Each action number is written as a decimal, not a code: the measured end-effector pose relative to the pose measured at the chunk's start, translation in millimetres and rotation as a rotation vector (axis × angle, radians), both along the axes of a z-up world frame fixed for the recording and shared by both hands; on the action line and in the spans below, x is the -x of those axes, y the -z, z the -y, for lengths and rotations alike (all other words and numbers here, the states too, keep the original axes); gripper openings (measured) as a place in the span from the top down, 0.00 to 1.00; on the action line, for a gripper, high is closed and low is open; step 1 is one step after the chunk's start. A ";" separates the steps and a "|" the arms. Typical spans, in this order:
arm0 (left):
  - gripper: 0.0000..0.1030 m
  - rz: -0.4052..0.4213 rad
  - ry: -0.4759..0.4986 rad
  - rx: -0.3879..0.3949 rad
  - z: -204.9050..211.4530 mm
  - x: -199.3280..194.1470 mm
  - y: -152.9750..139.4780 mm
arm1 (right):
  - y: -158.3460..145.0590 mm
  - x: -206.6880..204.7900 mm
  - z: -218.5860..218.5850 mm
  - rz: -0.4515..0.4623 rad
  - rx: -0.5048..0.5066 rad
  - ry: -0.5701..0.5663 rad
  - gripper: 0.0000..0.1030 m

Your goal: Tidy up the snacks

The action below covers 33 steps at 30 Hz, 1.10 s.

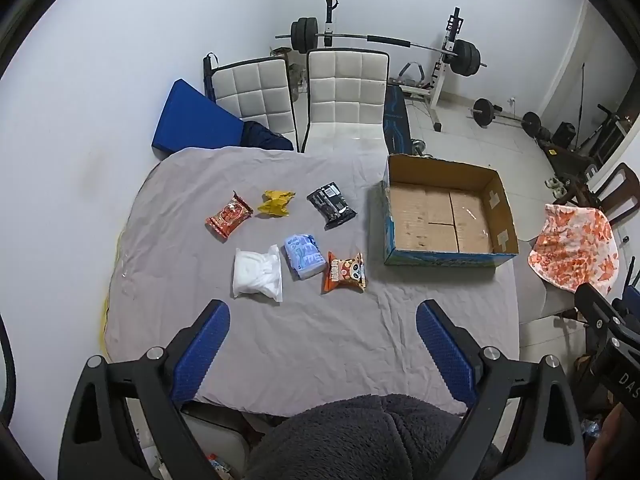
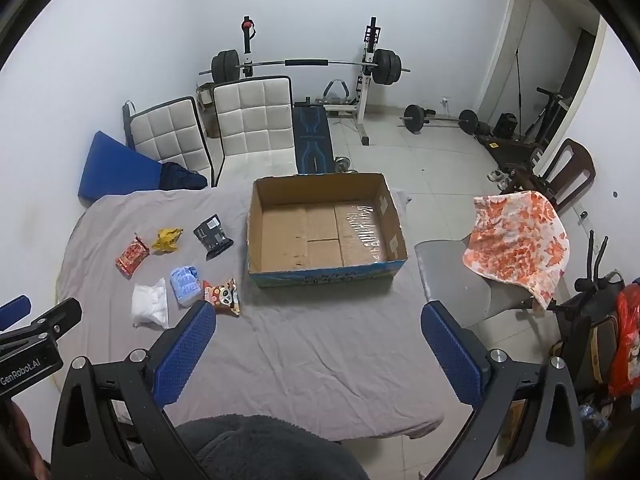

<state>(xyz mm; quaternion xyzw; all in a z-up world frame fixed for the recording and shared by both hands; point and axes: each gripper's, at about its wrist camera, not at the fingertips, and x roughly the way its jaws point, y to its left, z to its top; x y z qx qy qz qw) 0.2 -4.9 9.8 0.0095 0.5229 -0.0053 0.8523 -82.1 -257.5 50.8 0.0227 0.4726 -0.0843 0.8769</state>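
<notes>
Several snack packets lie on the grey-covered table (image 1: 320,340): a red packet (image 1: 229,221), a yellow one (image 1: 275,202), a black one (image 1: 331,205), a white one (image 1: 258,275), a pale blue one (image 1: 304,255) and an orange panda packet (image 1: 345,273). An empty cardboard box (image 1: 448,256) stands to their right, also seen as the box (image 2: 320,276) in the right wrist view. My left gripper (image 1: 323,318) hangs open above the table's near part. My right gripper (image 2: 318,320) is open too, nothing between its fingers, with the panda packet (image 2: 224,295) by its left finger.
Two white padded chairs (image 1: 344,92) stand behind the table, a blue mat (image 1: 192,120) leans on the wall. A barbell rack (image 1: 448,52) and weights fill the back. A chair with an orange-patterned cloth (image 1: 572,252) is at the right. A dark fleece sleeve (image 1: 360,436) shows below.
</notes>
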 end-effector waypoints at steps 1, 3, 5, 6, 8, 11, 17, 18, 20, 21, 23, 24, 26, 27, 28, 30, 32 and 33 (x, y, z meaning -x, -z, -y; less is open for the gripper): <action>0.07 0.000 0.000 0.001 0.2 0.5 -0.2 | -1.2 0.1 1.1 0.001 -0.003 0.000 0.00; 0.07 0.000 -0.001 0.003 2.0 0.4 -0.4 | 0.8 0.1 -1.3 0.002 0.003 -0.001 0.00; 0.07 0.002 0.000 0.001 2.4 1.0 -0.3 | -0.2 -0.2 -0.8 0.004 0.002 0.000 0.00; 0.07 0.002 -0.001 0.003 1.6 0.6 -0.2 | 0.0 -0.2 -1.3 0.005 0.003 -0.001 0.00; 0.07 0.002 -0.002 0.005 2.2 0.5 -0.7 | -1.0 -0.5 -0.8 0.007 0.003 0.000 0.00; 0.07 0.009 -0.001 0.008 2.5 1.1 -2.8 | -2.0 -1.2 -1.8 0.014 0.005 0.002 0.00; 0.07 0.009 0.003 0.010 1.8 1.9 -3.8 | -3.2 -1.4 -1.2 0.016 0.004 0.003 0.00; 0.07 0.010 0.001 0.011 2.1 1.7 -4.0 | -2.3 0.0 -1.5 0.018 0.005 0.004 0.00; 0.07 0.014 0.003 0.013 2.2 2.0 -5.2 | -2.7 -0.8 -1.8 0.018 0.007 0.003 0.00; 0.07 0.015 0.003 0.013 2.3 2.2 -5.4 | -3.2 -0.8 -2.3 0.019 0.007 0.003 0.00; 0.07 0.017 0.003 0.017 2.1 2.9 -4.9 | -4.3 3.2 -0.8 0.025 0.007 0.003 0.00; 0.07 0.018 0.002 0.018 2.2 3.2 -4.2 | -4.5 3.5 -0.4 0.025 0.006 0.003 0.00; 0.07 0.020 0.001 0.019 2.3 3.6 -3.7 | -4.8 3.0 -0.6 0.025 0.005 0.003 0.00; 0.07 0.021 0.001 0.019 2.1 3.6 -3.7 | -4.4 3.7 -0.4 0.026 0.005 0.003 0.00; 0.07 0.021 0.001 0.020 2.0 3.5 -3.7 | -5.0 3.2 -1.0 0.027 0.006 0.003 0.00; 0.07 0.024 -0.001 0.022 1.6 4.1 -3.9 | -4.9 2.8 -0.8 0.027 0.006 0.001 0.00; 0.07 0.025 0.001 0.021 1.6 4.3 -3.9 | -5.6 3.8 -1.1 0.028 0.005 -0.003 0.00; 0.07 0.025 0.001 0.018 1.4 3.8 -3.8 | -6.4 3.9 -1.7 0.031 0.006 -0.005 0.00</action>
